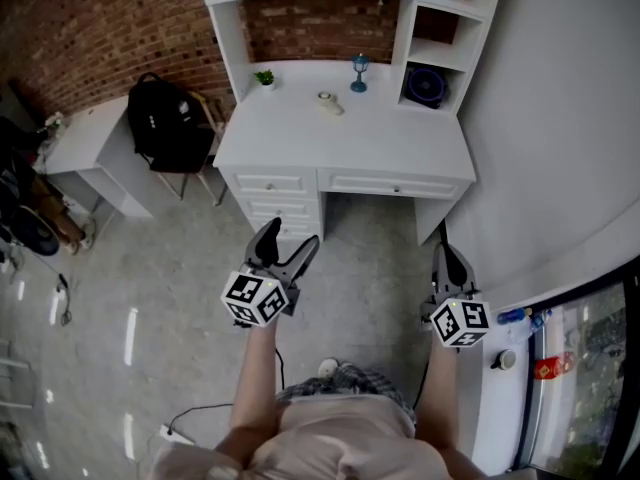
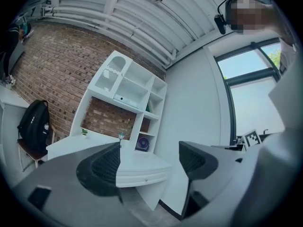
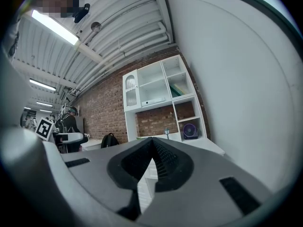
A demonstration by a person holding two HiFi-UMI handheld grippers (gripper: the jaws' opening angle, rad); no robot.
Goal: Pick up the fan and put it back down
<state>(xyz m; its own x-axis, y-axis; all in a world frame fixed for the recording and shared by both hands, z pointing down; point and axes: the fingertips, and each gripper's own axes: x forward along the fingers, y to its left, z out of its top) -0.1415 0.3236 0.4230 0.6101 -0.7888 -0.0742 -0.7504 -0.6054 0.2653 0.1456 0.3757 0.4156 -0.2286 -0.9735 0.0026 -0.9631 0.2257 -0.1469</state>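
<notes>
Backpack: a black backpack [image 1: 165, 123] sits on a chair to the left of the bench, well away from anything I need.
Left claw: my left claw [image 1: 290, 240] is released, its jaws spread wide with nothing between them. It is held level over the floor, short of the bench front.
Bench: the white bench [image 1: 380, 138] is ahead of me with its drawers shut. On top I see a small potted plant [image 1: 264, 78], a pale small object [image 1: 329, 102] I can't identify, and a little blue lamp-shaped ornament [image 1: 359, 72].
Fan: the fan [image 1: 425, 86] is small, round and dark purple. It stands upright in the lowest right-hand cubby of the shelf unit [image 1: 232, 28] at the back of the bench, facing out. Neither of my claws is near it.
Right claw: my right claw [image 1: 449, 258] is clenched with its jaws together on nothing. It is level, out by the bench's right leg and near the curved wall.
Done so far: nothing that I can see, as the fan sits untouched in its cubby.
Left to do: all of it, by my reckoning. I have to step up to the bench, reach into the cubby, close a claw on the fan, lift it clear, set it down again and let go.
Likely claw: I judge the right one, since the fan is on that side, but it would have to open first.
</notes>
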